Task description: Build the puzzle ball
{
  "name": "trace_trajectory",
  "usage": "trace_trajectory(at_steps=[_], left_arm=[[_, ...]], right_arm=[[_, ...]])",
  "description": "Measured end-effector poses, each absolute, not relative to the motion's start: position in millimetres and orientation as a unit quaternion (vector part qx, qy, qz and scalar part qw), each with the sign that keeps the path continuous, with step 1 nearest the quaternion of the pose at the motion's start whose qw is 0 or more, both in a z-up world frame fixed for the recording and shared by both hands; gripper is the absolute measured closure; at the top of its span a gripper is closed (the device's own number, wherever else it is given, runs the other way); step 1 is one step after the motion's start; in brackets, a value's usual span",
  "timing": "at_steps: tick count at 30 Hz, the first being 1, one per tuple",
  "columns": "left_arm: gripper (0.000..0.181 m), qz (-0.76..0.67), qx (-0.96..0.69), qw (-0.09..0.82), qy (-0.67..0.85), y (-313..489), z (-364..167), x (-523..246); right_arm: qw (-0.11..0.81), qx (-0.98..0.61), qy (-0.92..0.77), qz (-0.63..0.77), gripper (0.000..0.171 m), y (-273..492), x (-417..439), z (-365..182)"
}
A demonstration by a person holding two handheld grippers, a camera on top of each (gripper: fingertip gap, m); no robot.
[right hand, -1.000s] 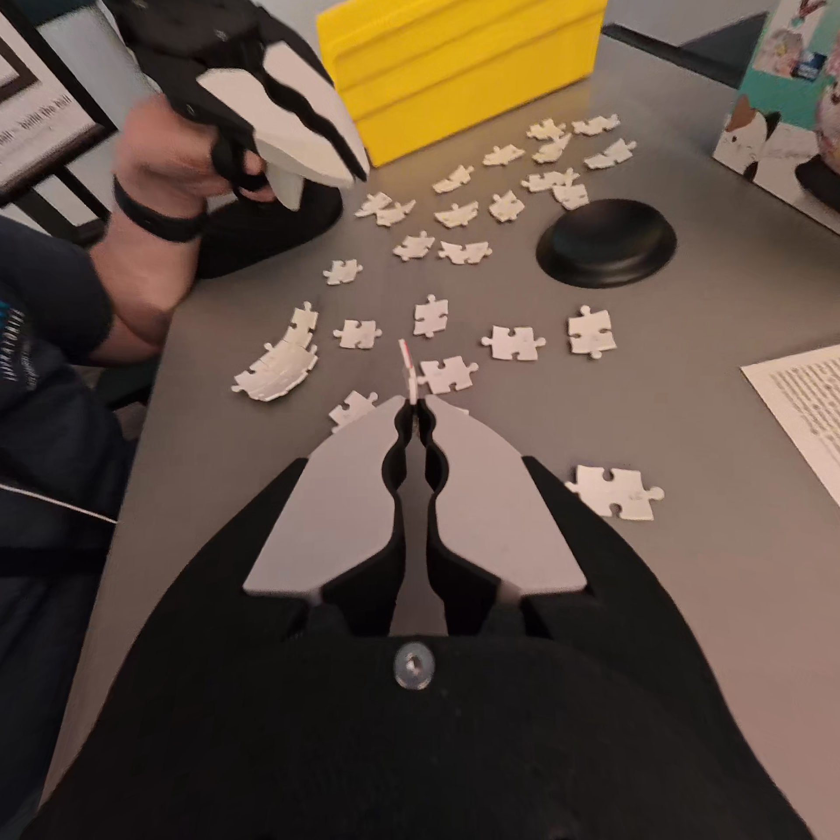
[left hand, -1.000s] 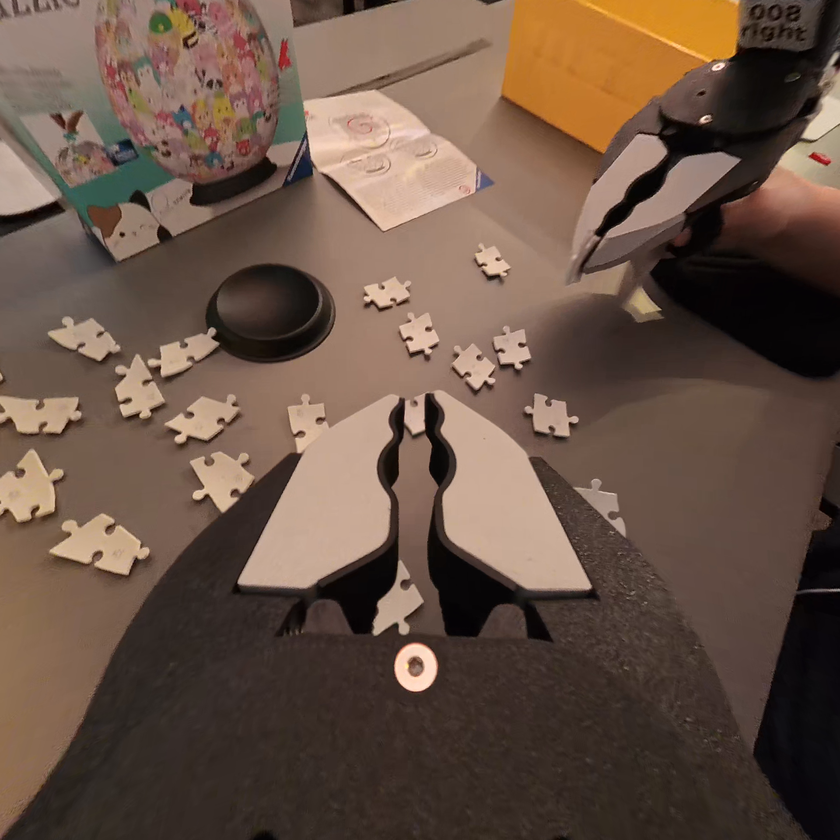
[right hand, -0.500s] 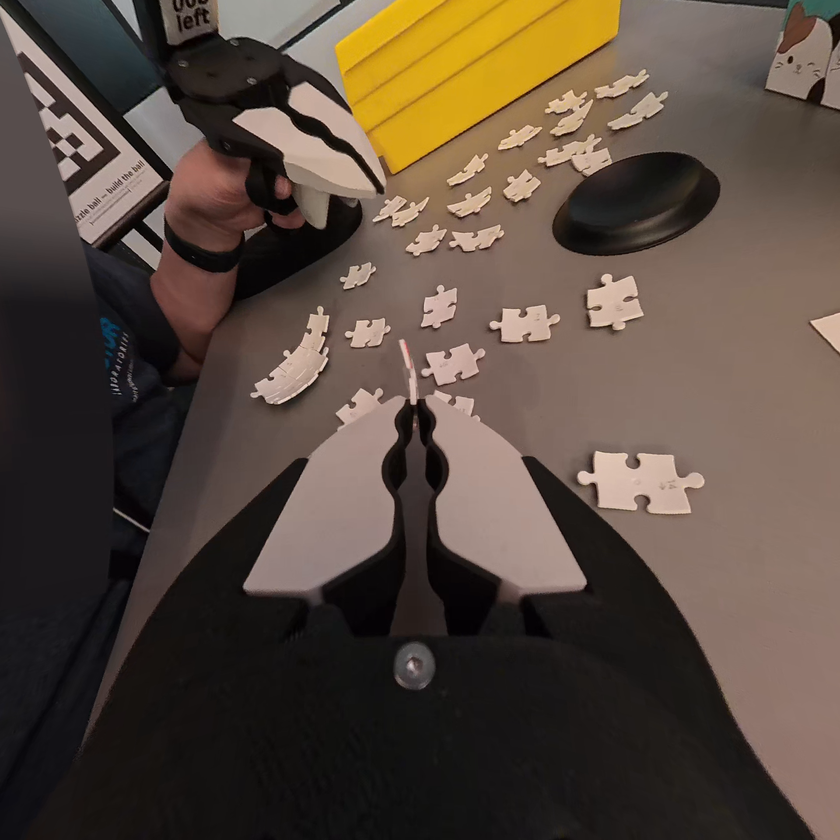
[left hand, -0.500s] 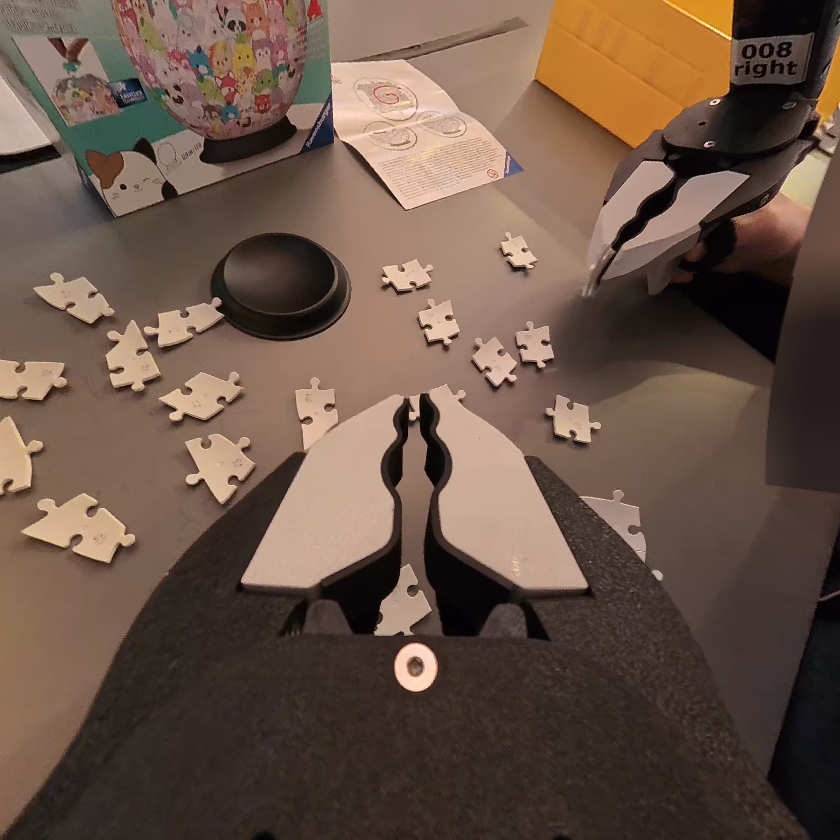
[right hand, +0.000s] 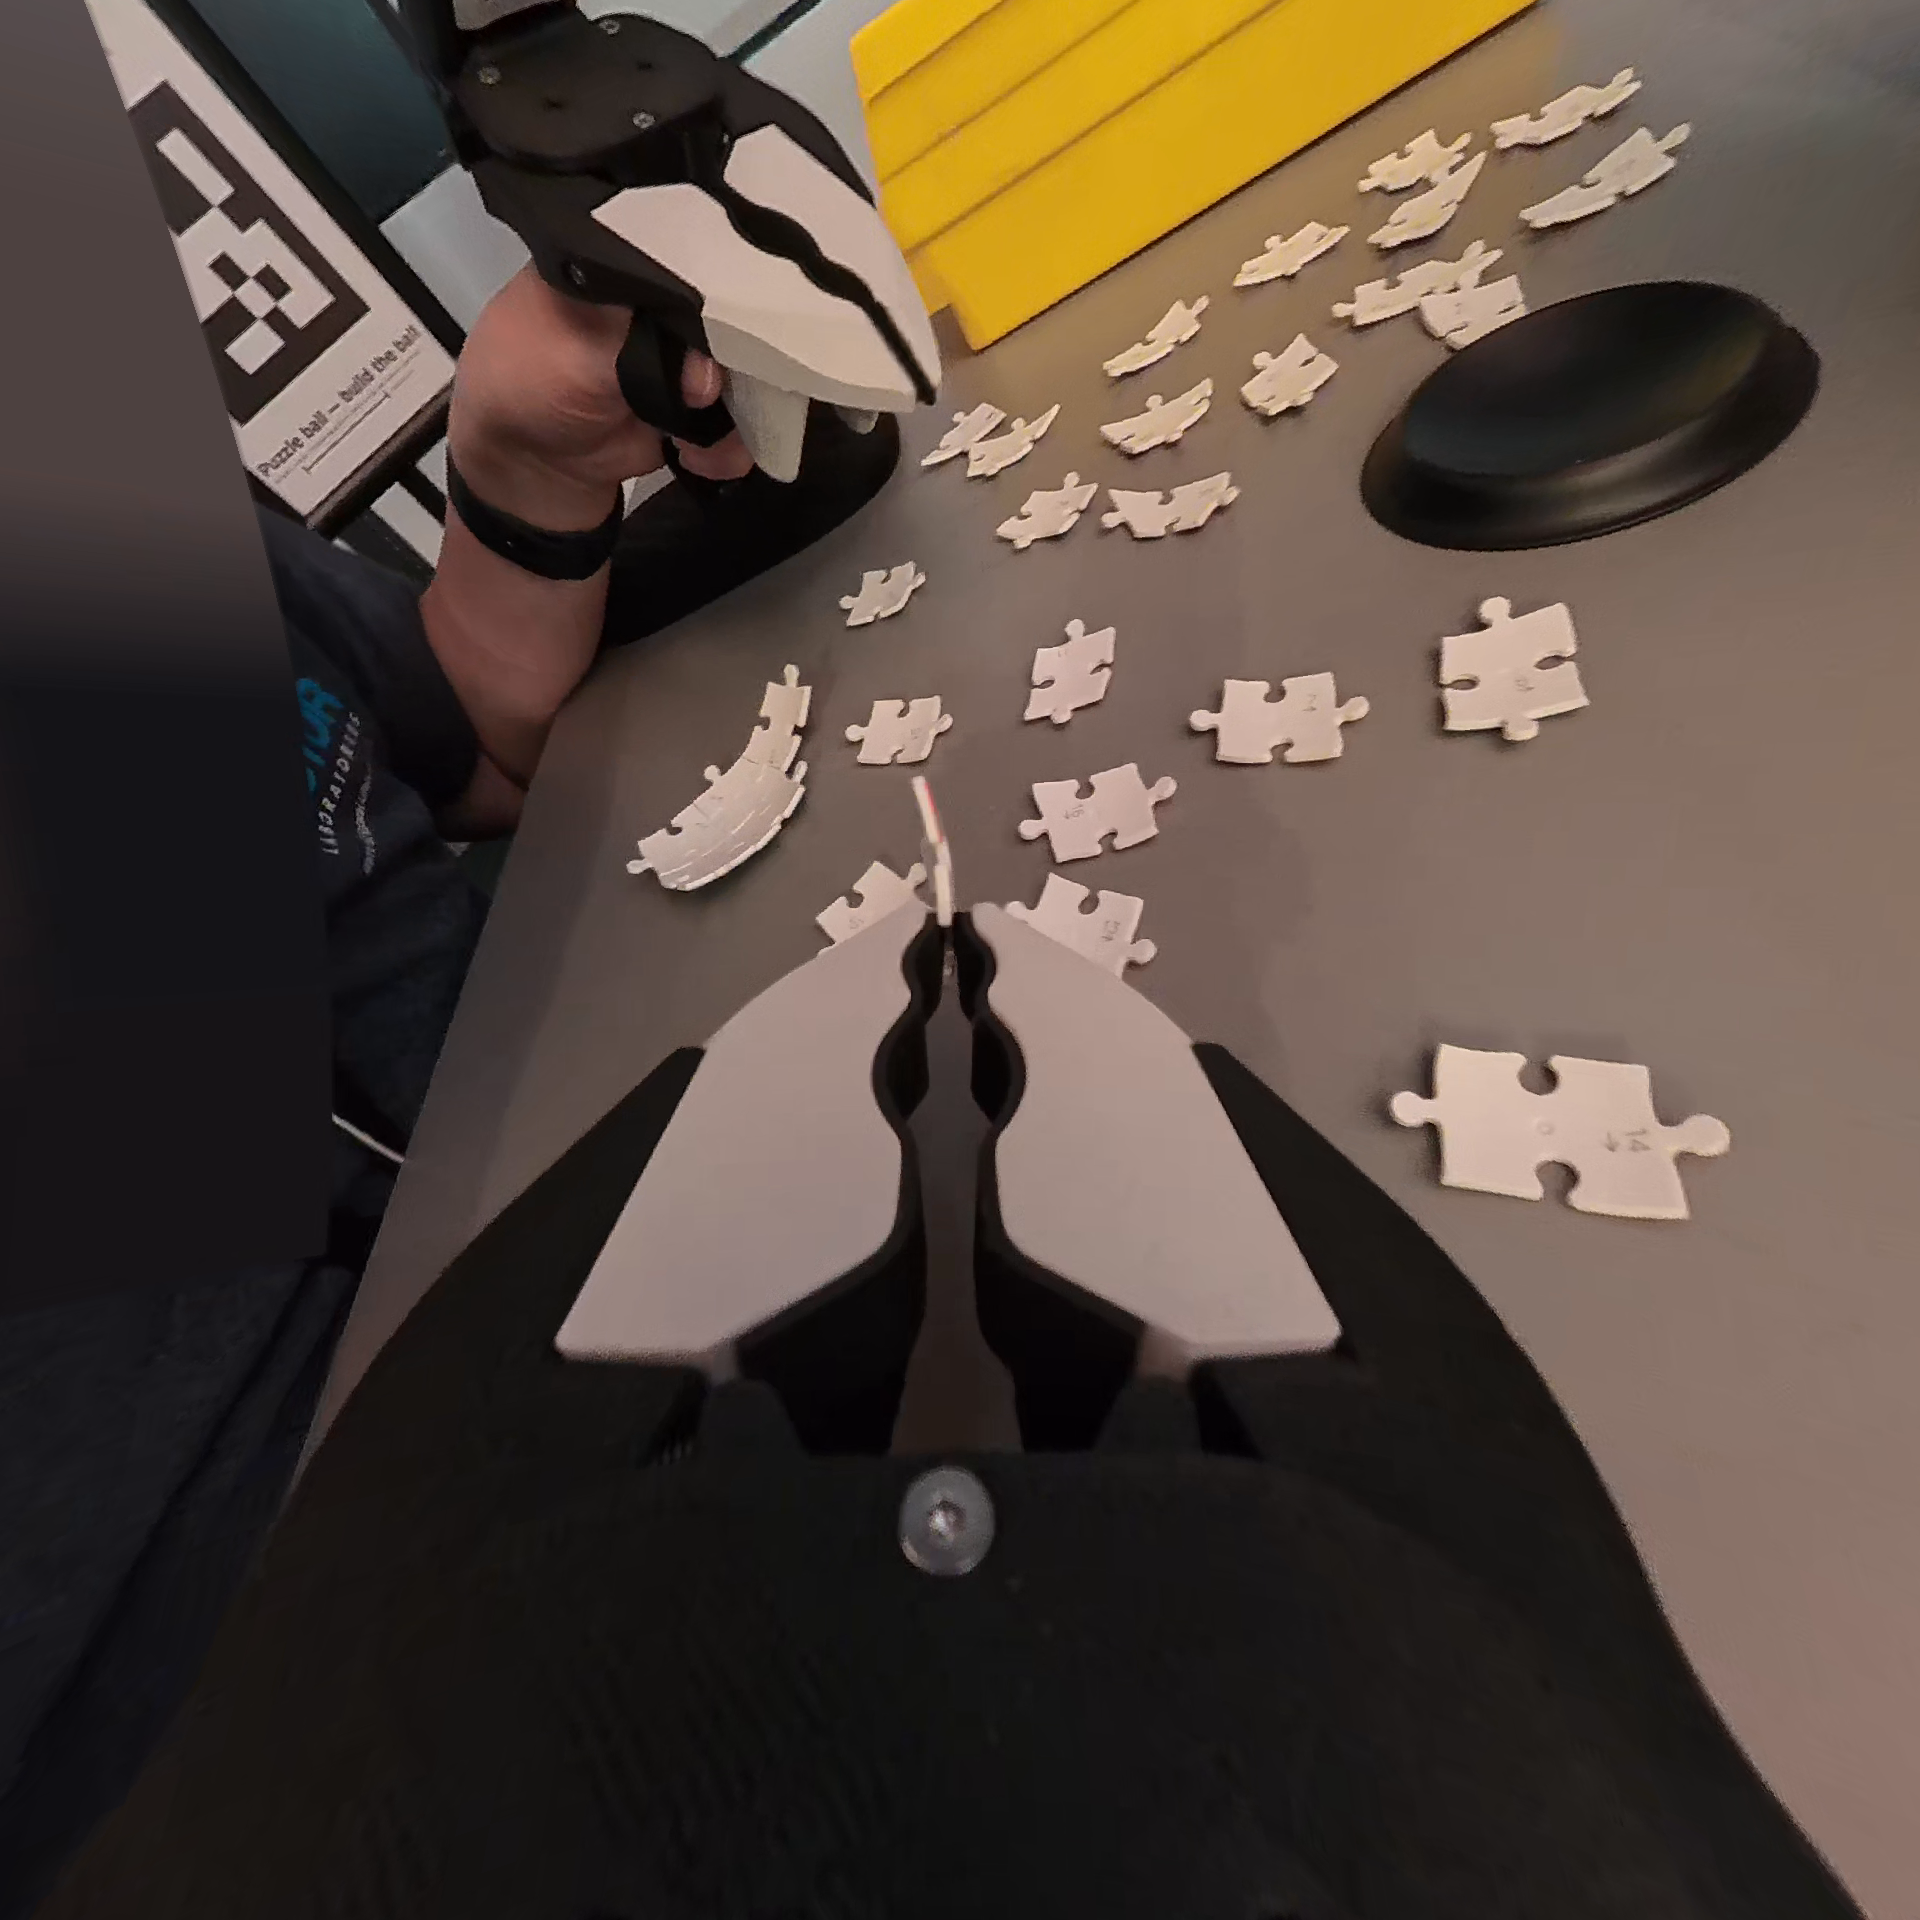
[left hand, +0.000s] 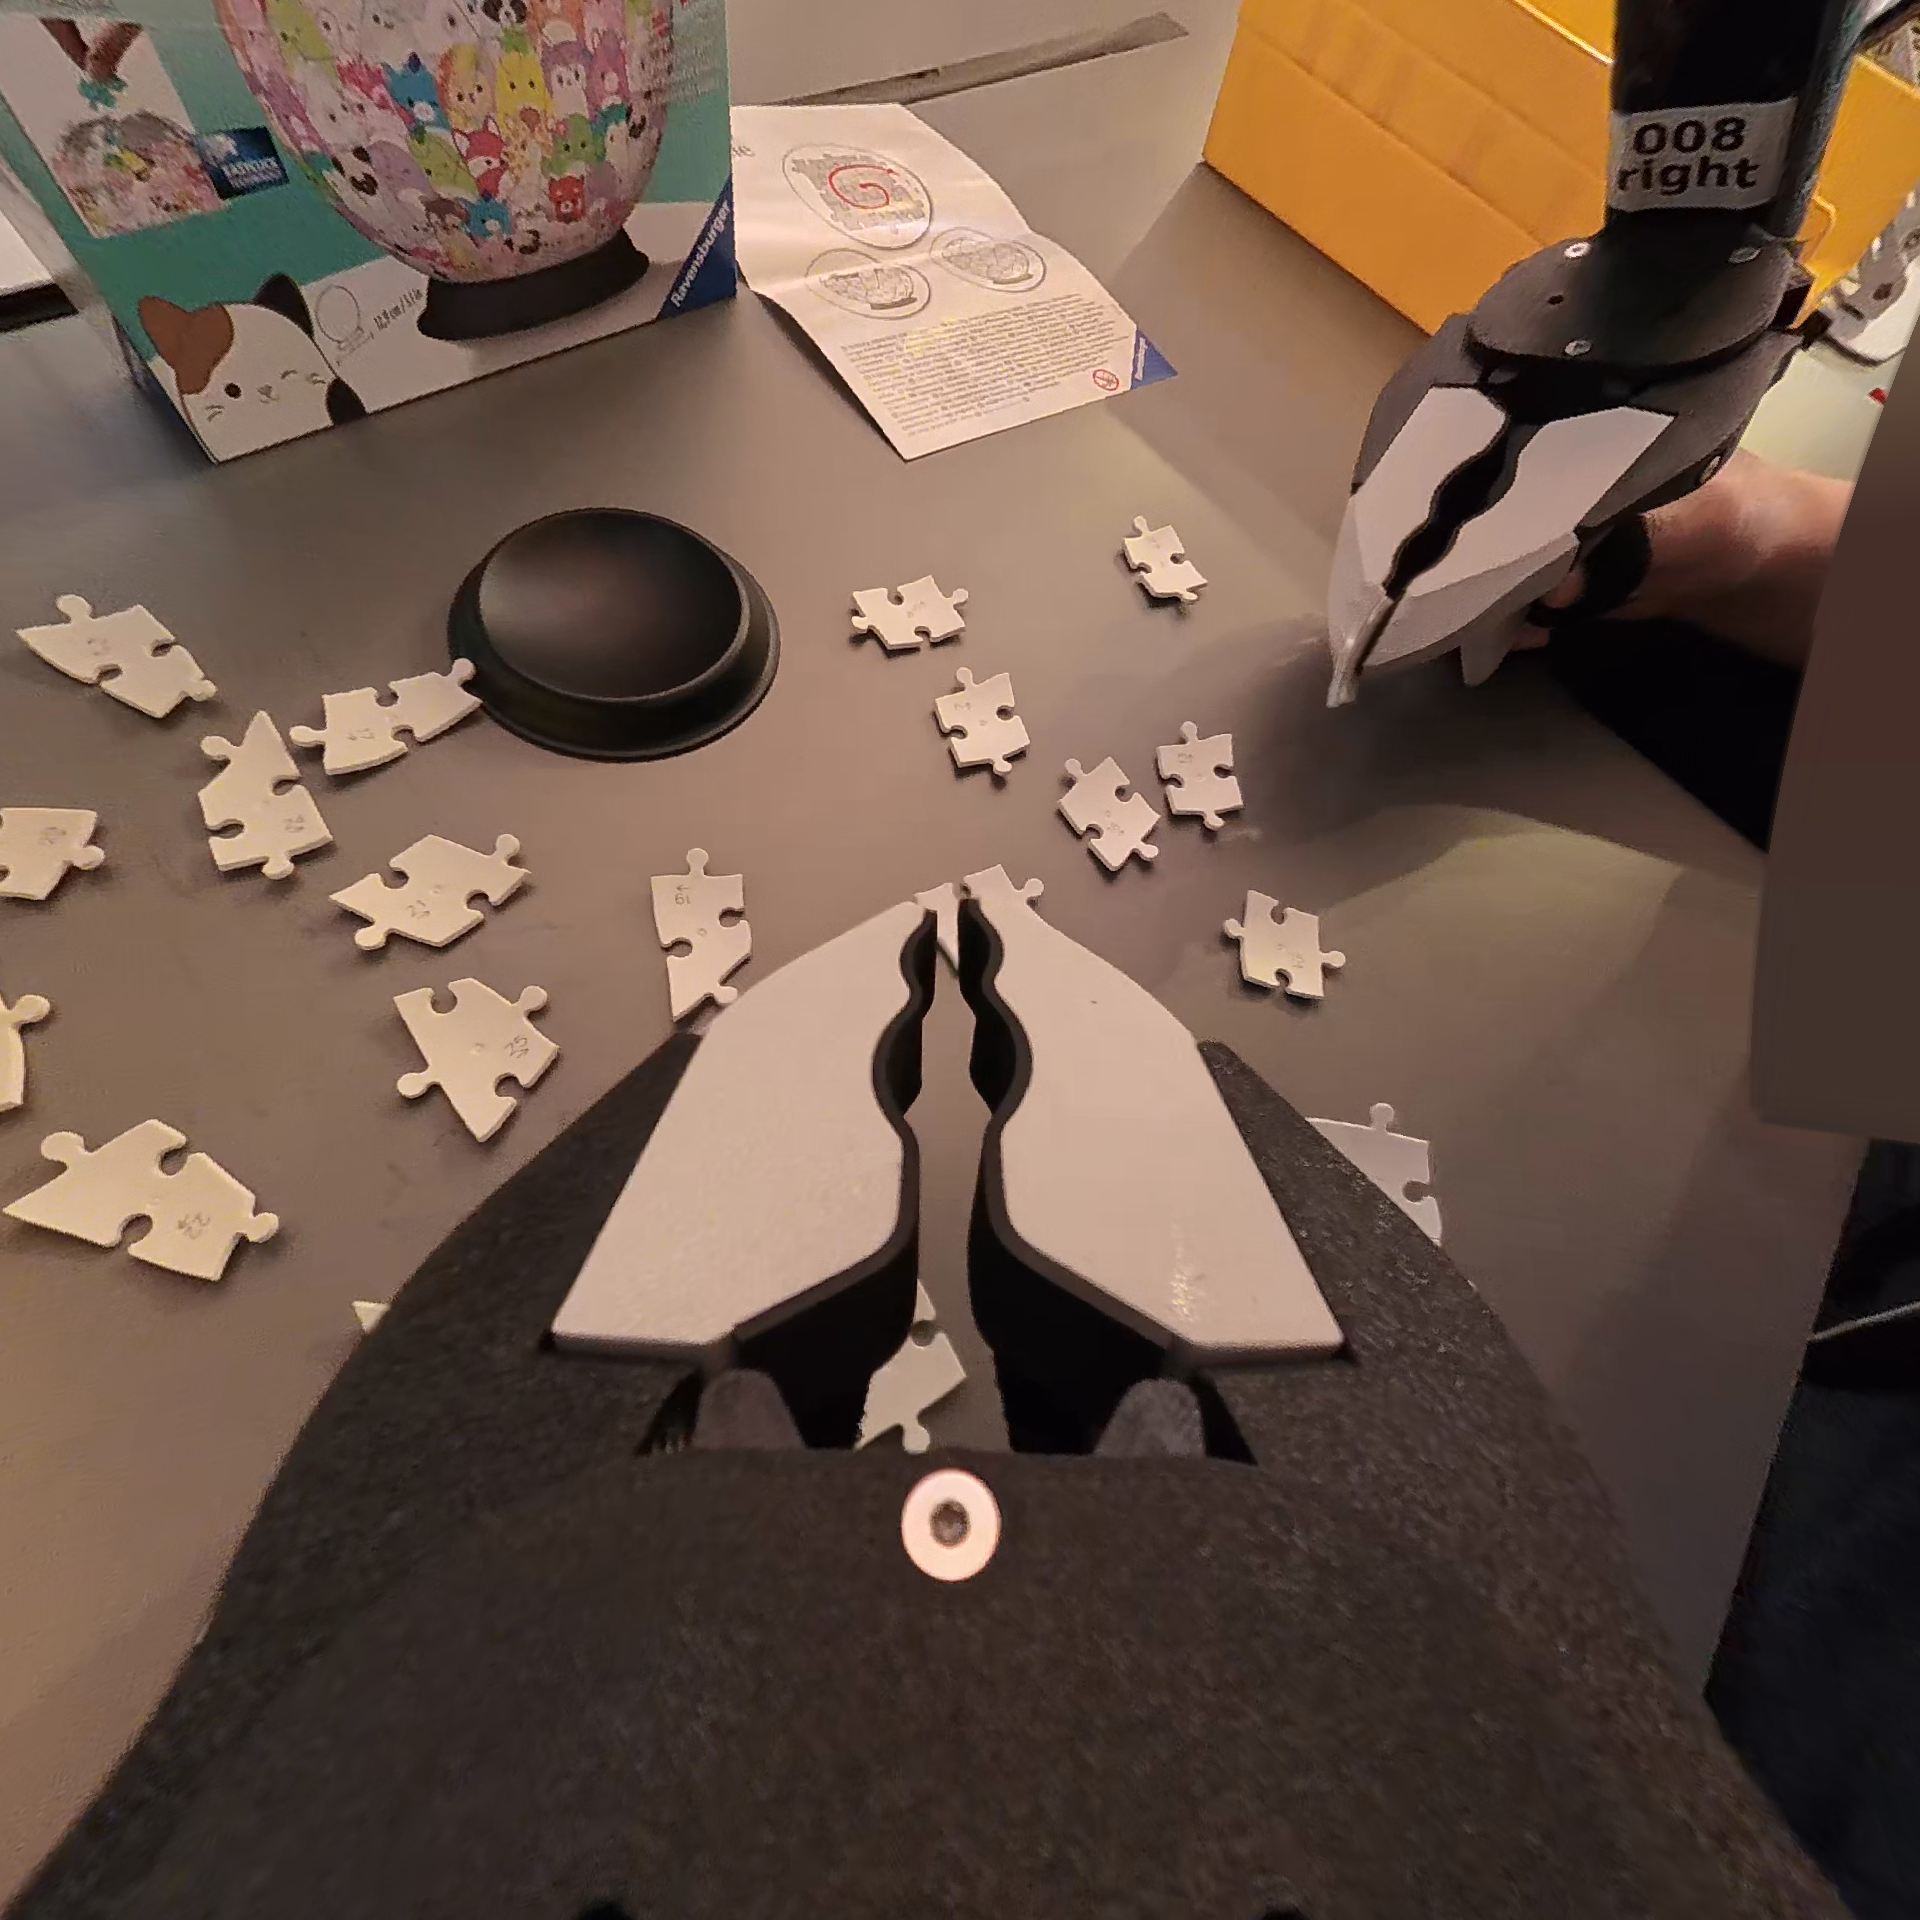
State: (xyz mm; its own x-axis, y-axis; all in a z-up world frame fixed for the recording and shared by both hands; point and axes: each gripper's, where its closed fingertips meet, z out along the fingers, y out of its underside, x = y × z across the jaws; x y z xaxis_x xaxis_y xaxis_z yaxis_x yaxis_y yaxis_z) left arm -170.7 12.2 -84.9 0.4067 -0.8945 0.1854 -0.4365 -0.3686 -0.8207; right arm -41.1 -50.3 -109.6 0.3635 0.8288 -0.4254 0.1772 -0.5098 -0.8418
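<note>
My right gripper [right hand: 948,925] is shut on a white puzzle piece [right hand: 932,842], held edge-on above the grey table [right hand: 1351,935]. It also shows in the left wrist view [left hand: 1351,665] at the right, pointing down. My left gripper [left hand: 943,909] is shut and empty, hovering over loose white pieces [left hand: 982,717]. It shows in the right wrist view [right hand: 914,379] at the upper left. A curved, joined section of pieces [right hand: 727,821] lies near the table's edge. The black round stand [left hand: 613,634] sits among the pieces.
The puzzle box [left hand: 416,208] and an instruction leaflet [left hand: 956,281] lie at the far side. A yellow box [right hand: 1091,135] stands at the table's edge. Several loose pieces [left hand: 436,894] are scattered around the stand. A person's hand [right hand: 561,416] holds the left gripper. Some 15 centimetres of space lies between my two pairs of fingers.
The left gripper has moved forward toward the box and nearer the right gripper. The right gripper has tilted to point more steeply down, with the piece still in it.
</note>
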Motion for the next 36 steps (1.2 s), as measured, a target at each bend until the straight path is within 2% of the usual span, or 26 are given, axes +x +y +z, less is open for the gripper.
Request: trace_trajectory(at_steps=[5, 11, 18, 24, 30, 36], left_arm=[[0.179, -0.328, -0.743, 0.371, 0.450, 8.7, -71.9, -172.6], [0.164, -0.317, -0.754, 0.384, 0.428, -11.0, -65.6, -203.7], [0.159, -0.375, -0.777, 0.290, 0.414, -53.5, -94.8, -213.6], [0.154, -0.330, -0.795, 0.257, 0.440, -66.7, -123.5, -215.7], [0.154, -0.358, -0.793, 0.229, 0.437, -72.1, -131.4, -206.9], [0.153, -0.352, -0.796, 0.220, 0.441, -70.7, -137.3, -203.9]], right_arm=[[0.317, -0.721, -0.380, 0.485, 0.168, -67.7, -55.8, -108.2], [0.193, -0.730, -0.446, 0.479, 0.168, -94.5, -92.8, -109.9], [0.052, -0.728, -0.564, 0.387, 0.168, -81.3, -144.1, -112.1], [-0.033, -0.727, -0.607, 0.319, 0.168, -73.8, -161.3, -122.7], [-0.085, -0.733, -0.606, 0.297, 0.168, -70.4, -162.2, -132.6], [-0.077, -0.734, -0.596, 0.317, 0.168, -70.6, -164.7, -137.0]])
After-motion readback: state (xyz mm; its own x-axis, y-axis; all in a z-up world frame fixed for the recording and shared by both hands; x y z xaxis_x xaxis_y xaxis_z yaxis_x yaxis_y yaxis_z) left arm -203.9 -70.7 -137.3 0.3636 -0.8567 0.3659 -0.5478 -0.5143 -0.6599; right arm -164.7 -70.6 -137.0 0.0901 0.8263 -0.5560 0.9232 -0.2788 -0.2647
